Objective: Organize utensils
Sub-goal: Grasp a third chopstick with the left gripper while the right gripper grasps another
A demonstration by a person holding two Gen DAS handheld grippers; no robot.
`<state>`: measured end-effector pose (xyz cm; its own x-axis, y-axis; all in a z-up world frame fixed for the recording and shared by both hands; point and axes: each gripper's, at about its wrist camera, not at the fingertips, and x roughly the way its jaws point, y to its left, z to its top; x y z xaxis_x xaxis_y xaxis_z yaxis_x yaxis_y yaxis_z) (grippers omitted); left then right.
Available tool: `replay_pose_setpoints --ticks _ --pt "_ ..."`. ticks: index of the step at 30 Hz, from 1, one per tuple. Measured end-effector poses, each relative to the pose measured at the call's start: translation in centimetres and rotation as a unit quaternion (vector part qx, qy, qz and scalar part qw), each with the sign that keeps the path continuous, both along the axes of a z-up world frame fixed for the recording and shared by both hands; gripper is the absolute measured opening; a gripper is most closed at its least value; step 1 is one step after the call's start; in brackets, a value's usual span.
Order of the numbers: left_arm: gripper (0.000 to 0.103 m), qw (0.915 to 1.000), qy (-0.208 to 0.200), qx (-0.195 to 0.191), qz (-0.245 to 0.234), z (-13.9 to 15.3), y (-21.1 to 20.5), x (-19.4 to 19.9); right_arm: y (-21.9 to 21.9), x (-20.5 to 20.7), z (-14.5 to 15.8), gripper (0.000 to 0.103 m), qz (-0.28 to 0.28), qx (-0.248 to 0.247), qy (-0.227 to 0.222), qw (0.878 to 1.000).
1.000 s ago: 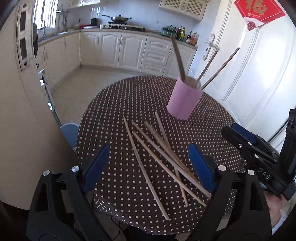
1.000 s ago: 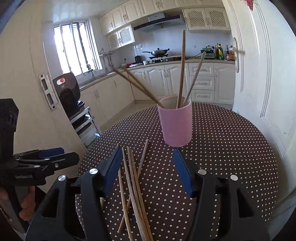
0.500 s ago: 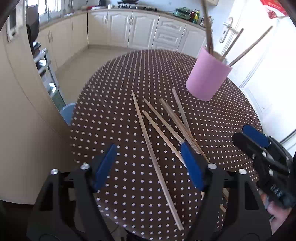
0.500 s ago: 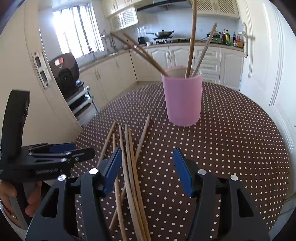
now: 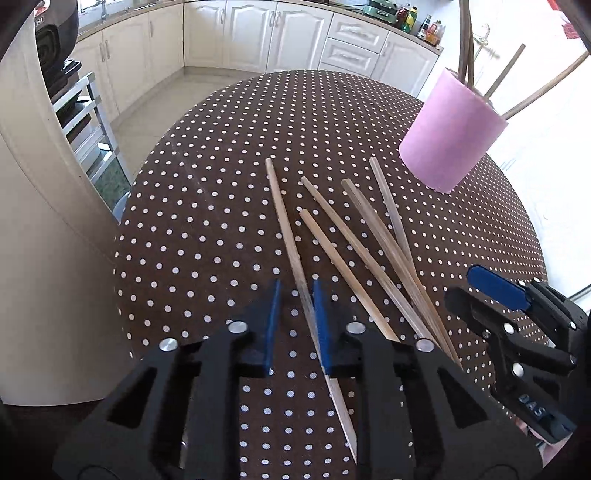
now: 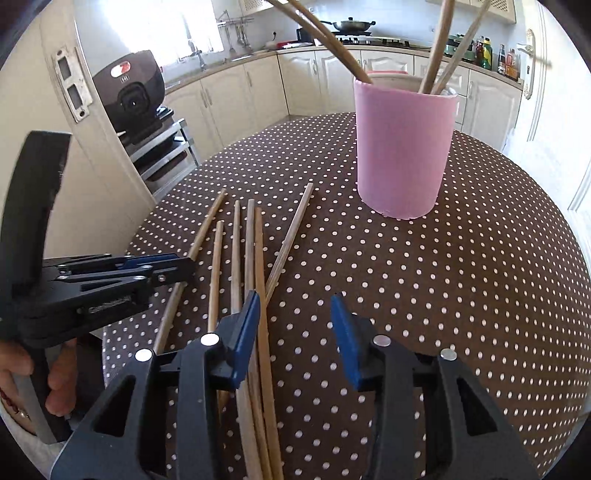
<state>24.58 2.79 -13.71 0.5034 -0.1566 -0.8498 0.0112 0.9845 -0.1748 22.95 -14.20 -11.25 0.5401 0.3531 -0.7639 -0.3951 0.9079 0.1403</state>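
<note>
Five loose chopsticks (image 5: pixel 334 254) lie mid-frame; left gripper (image 5: pixel 295 295) closing around one, right gripper (image 6: pixel 295 306) closing, nothing clamped.

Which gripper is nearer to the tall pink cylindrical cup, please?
Right. The right gripper faces the cup nearby; the left gripper sits further back.

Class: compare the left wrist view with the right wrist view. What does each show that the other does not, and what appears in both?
Only the left wrist view: the left gripper from behind, its jaws closing around one loose wooden chopstick.

Only the right wrist view: the hand holding the left gripper, and a steel wok on the stove.

Both: the tall pink cylindrical cup holding chopsticks, the loose chopsticks, the brown white-dotted tablecloth and cream kitchen cabinets.
</note>
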Motion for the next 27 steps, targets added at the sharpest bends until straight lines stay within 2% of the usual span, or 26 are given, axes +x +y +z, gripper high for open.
replay_pose_setpoints --ticks 4,13,16,21,27 --pt "0.011 0.9999 -0.004 0.002 -0.009 0.0 0.2 0.0 0.9 0.3 -0.2 0.036 0.014 -0.021 0.000 1.000" --pt "0.011 0.9998 -0.007 -0.002 -0.016 -0.1 0.7 0.0 2.6 1.2 -0.7 0.035 0.035 -0.055 0.006 0.998" --pt "0.011 0.9998 -0.007 -0.003 -0.018 -0.1 0.7 0.0 3.4 1.3 -1.2 0.029 0.042 -0.069 0.012 0.997" --pt "0.011 0.9997 -0.003 -0.006 -0.024 0.0 0.8 0.7 3.9 1.7 -1.2 0.012 0.049 -0.063 0.018 0.997" --pt "0.011 0.9996 0.012 -0.003 -0.027 0.1 0.6 2.1 4.6 2.5 -1.1 0.009 0.048 -0.050 0.034 0.997"
